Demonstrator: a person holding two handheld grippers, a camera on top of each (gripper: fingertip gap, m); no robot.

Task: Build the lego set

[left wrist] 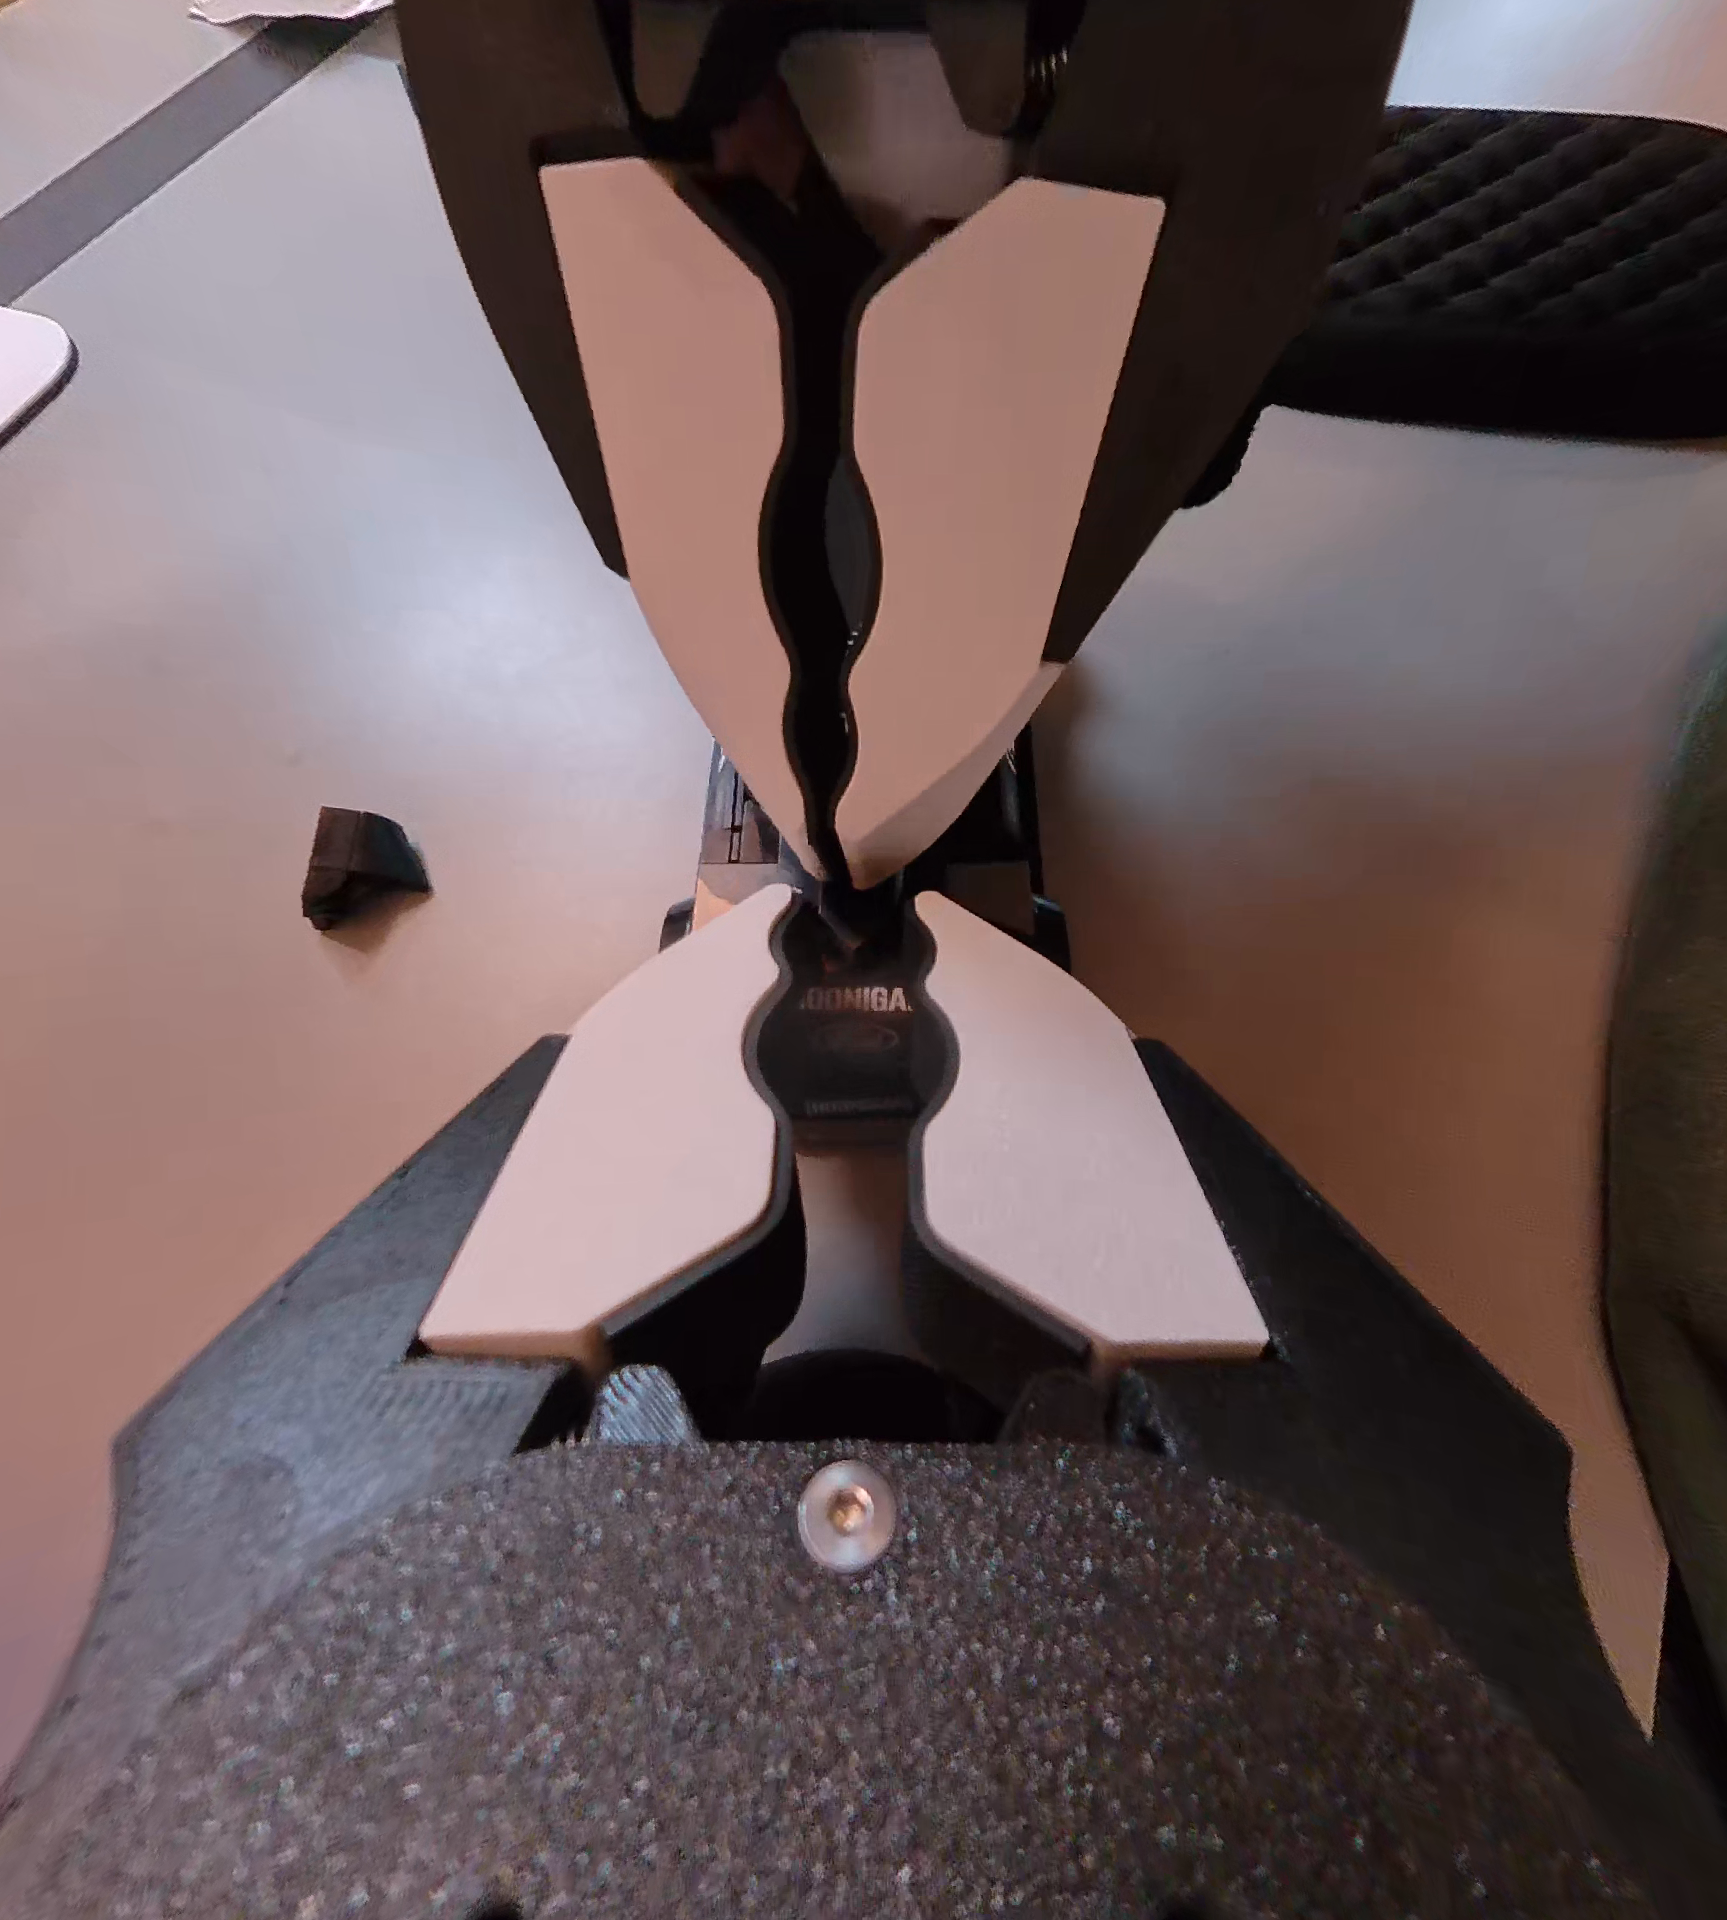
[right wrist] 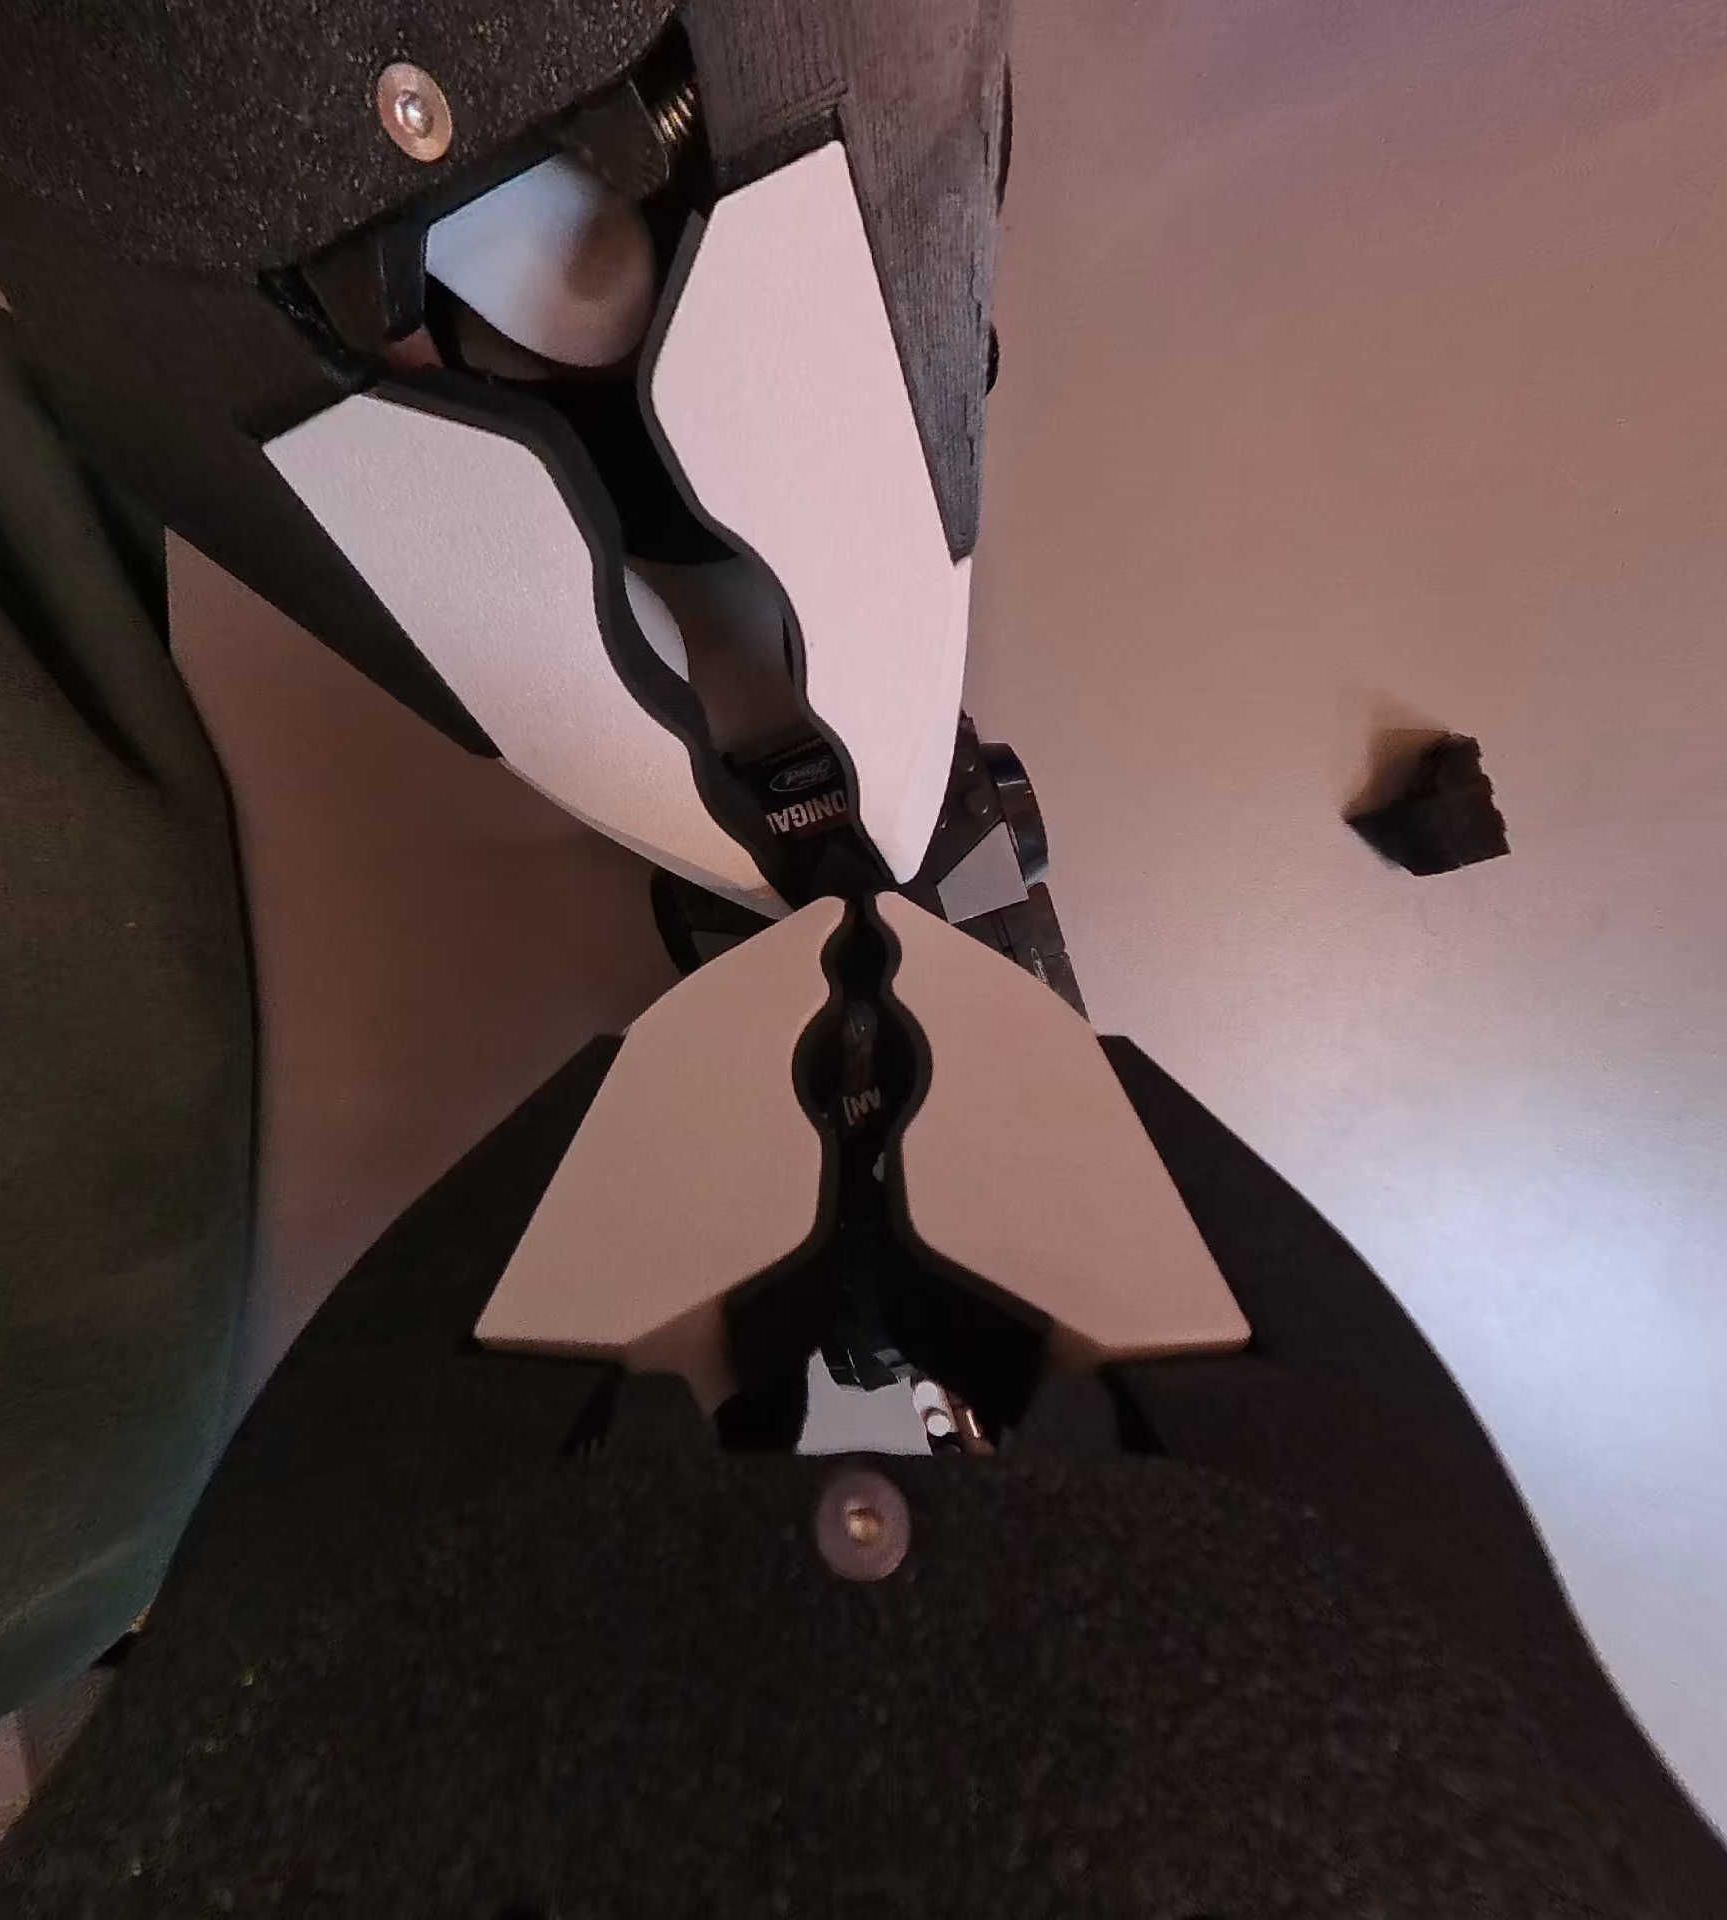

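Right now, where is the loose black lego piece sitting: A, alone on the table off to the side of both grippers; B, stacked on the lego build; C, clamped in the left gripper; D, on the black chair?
A: the loose black lego piece lies by itself on the table, apart from the left gripper, the right gripper and the lego build.

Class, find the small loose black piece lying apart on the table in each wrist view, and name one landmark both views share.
Left wrist view: loose black piece, left of centre, on the table.
Right wrist view: loose black piece, right of centre, on the table.
Shared landmark: the black lego model under the meeting tongs.
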